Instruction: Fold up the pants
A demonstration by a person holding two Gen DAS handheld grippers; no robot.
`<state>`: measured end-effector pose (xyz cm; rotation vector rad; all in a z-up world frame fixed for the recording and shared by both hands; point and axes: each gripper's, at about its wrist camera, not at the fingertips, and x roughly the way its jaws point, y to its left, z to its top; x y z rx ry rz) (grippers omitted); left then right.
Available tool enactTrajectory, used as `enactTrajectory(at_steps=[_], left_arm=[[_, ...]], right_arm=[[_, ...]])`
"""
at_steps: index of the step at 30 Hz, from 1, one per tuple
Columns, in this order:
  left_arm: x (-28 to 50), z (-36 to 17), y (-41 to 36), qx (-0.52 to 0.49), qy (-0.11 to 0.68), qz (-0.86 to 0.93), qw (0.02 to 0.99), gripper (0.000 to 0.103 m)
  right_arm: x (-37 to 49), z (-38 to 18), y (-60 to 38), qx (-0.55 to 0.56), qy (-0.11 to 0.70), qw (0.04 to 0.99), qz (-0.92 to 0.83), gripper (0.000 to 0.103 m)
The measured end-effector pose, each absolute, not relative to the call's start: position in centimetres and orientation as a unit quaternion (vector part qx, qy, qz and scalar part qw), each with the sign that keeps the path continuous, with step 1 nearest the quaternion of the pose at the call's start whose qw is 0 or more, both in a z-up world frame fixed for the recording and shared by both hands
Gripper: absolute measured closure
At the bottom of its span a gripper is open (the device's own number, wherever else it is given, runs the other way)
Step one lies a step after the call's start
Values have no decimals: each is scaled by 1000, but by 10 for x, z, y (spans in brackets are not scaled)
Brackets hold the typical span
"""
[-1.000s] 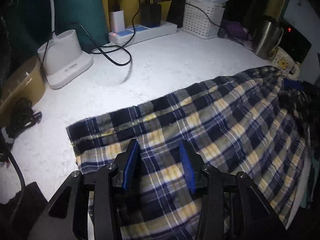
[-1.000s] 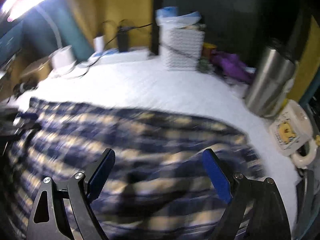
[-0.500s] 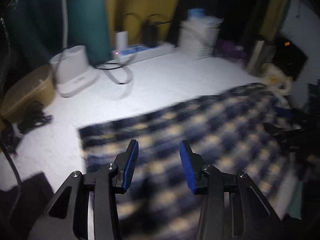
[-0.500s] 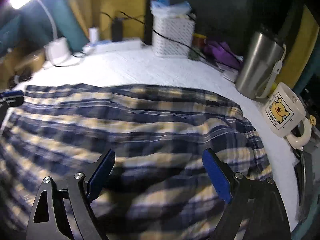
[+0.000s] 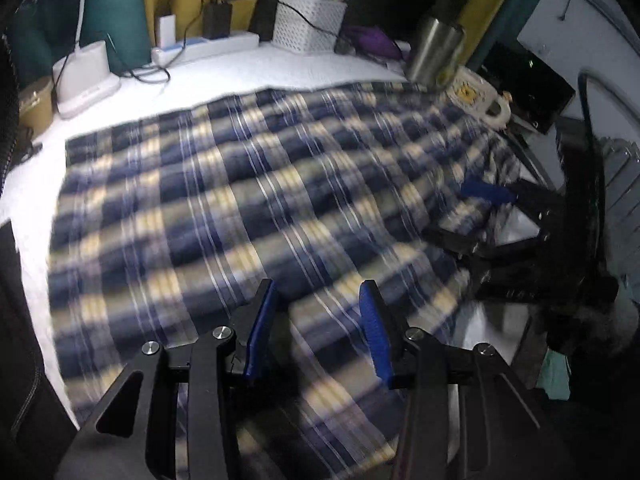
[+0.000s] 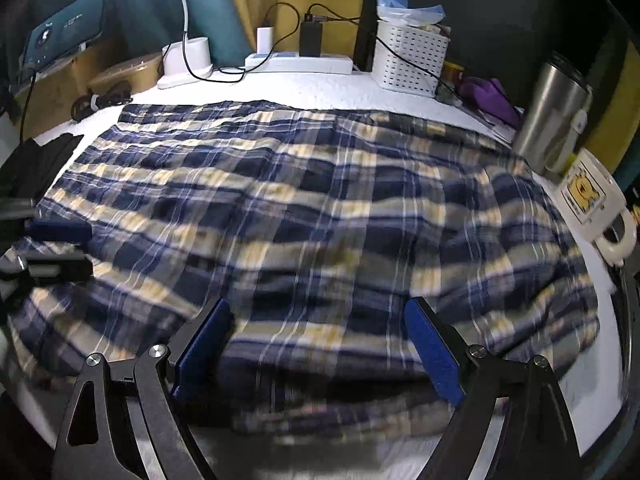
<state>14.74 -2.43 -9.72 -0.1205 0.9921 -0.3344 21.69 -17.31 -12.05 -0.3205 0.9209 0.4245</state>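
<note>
Beyond the pants' [image 6: 320, 208] far edge, bare white tabletop [image 6: 320, 88].

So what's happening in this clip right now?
A person with a gripper in each hand is working on plaid pants spread across a white table. The left gripper and right gripper both sit open near the front edge of the cloth, neither clamped on it. The pants lie mostly flat, rumpled toward the mug side.
</note>
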Motion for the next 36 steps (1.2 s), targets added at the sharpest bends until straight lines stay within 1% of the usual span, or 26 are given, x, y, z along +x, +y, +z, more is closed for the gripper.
enactTrajectory(at_steps=[3,6,13,18,23,30,36], left_arm=[[136,-101,-30,-36,462,-149,873,60],[129,-103,-28,-36,460,-147,875,59],[109,-105,-32,-25,455,-140,879,50],[95,-106,-31,-11,452,-136,882,49],[89,-103,-22,-26,465,-128,876,49],[102,-94,1,-44,464,-89,880,49],[133,-82,-3,-31,454,-80,887,49]], right_arm=[[207,-121,-180,-146,436,866,199,14],[200,-121,-185,-143,432,868,197,14],[180,-122,-200,-128,424,877,190,14],[169,-122,-209,-121,422,879,187,14],[163,-121,-220,-107,430,878,182,13],[166,-109,-251,-74,427,887,157,13],[185,-100,-273,-49,416,898,132,13]])
